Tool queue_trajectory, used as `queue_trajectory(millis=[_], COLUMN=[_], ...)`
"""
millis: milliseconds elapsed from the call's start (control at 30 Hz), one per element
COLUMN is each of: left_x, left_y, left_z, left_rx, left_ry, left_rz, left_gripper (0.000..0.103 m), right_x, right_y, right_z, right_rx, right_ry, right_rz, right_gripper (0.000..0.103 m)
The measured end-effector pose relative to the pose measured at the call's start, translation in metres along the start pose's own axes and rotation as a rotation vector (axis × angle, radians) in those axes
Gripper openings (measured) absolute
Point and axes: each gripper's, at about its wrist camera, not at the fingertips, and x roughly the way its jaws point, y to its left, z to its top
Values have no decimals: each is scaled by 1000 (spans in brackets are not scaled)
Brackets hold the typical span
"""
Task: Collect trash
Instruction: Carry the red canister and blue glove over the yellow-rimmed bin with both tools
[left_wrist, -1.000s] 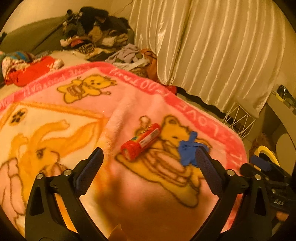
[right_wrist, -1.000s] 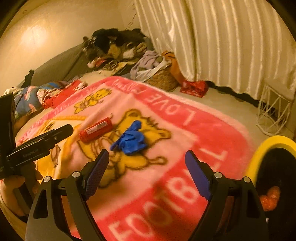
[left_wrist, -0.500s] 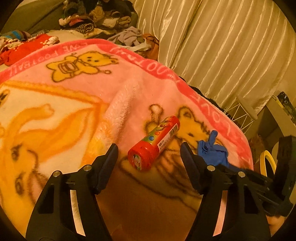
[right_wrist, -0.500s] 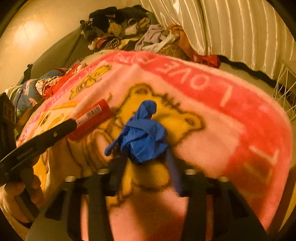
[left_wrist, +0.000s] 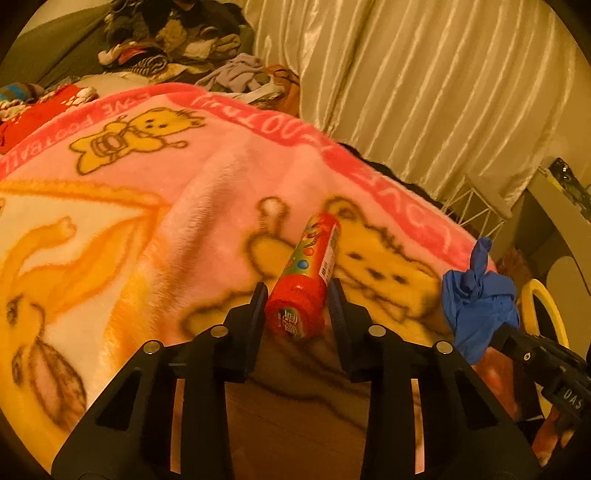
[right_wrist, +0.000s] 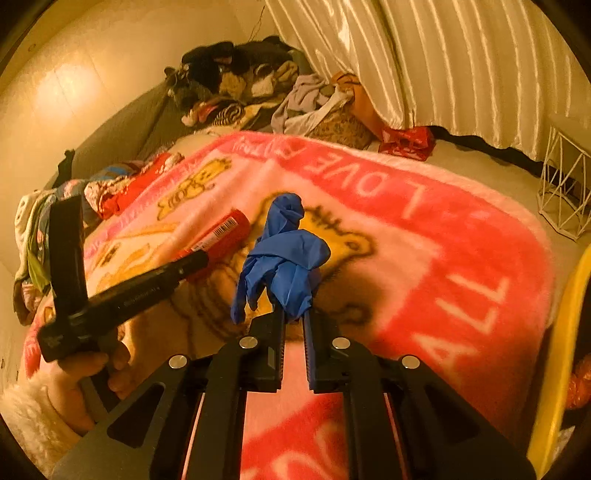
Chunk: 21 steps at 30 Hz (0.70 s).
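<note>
A red candy tube (left_wrist: 308, 278) lies on the pink bear blanket (left_wrist: 184, 192). My left gripper (left_wrist: 297, 301) is shut on its near capped end. The tube also shows in the right wrist view (right_wrist: 218, 238), with the left gripper (right_wrist: 192, 262) on it. My right gripper (right_wrist: 294, 314) is shut on a crumpled blue glove (right_wrist: 284, 254), held just above the blanket (right_wrist: 443, 251). The glove also shows at the right of the left wrist view (left_wrist: 478, 295).
A yellow-rimmed bin (right_wrist: 561, 362) stands at the bed's right edge, also in the left wrist view (left_wrist: 543, 314). A white wire stand (right_wrist: 565, 192) sits by the curtain (right_wrist: 443, 55). Piled clothes (right_wrist: 236, 81) lie at the bed's far end.
Both grippers moved in and shut: the left on the red tube, the right on the blue glove, which is now lifted off the blanket.
</note>
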Motion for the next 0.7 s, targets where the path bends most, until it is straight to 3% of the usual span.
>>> queue_trajectory(millis=[700], left_x=[-55], left_y=[-95], left_z=[-14], left_rx=[106], left_ry=[-78], left_rz=[-164], left_gripper=[23], right_x=[-94], right_y=[-42], right_z=[-12], right_rx=[54], right_ry=[-150], right_rz=[-93], right_gripper=[9])
